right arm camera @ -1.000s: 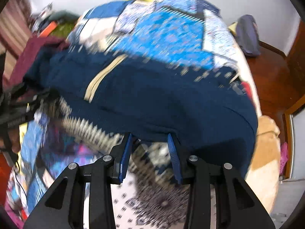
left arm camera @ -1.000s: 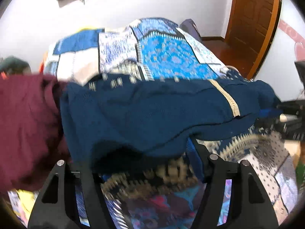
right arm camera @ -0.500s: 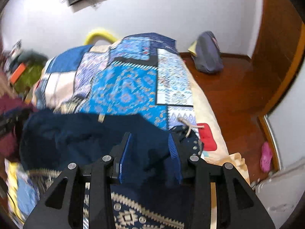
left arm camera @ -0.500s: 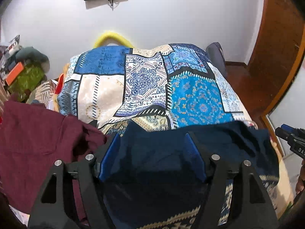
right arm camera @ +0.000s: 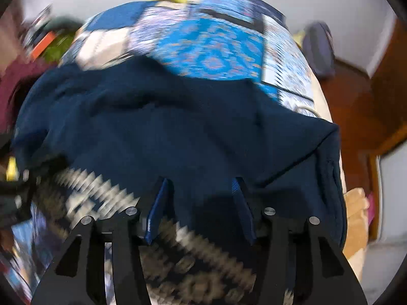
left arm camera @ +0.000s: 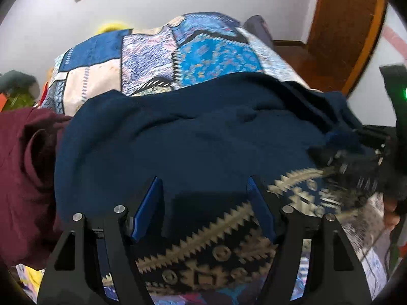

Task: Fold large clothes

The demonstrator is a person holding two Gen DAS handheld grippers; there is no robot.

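Now spread wider over the patchwork bedspread (left arm camera: 216,58) than before: navy garment (left arm camera: 193,139). Left gripper (left arm camera: 203,193) and right gripper (right arm camera: 199,193) both agape, clutching nothing.

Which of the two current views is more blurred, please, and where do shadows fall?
Right wrist view: heavy motion smear on the patchwork bedspread. Left wrist view: sharper, blurred mainly at right. Both: a dark shadow on the navy knitted garment between the fingers.

Black left gripper (left arm camera: 204,198), blue-padded, seemingly silver-screwed.
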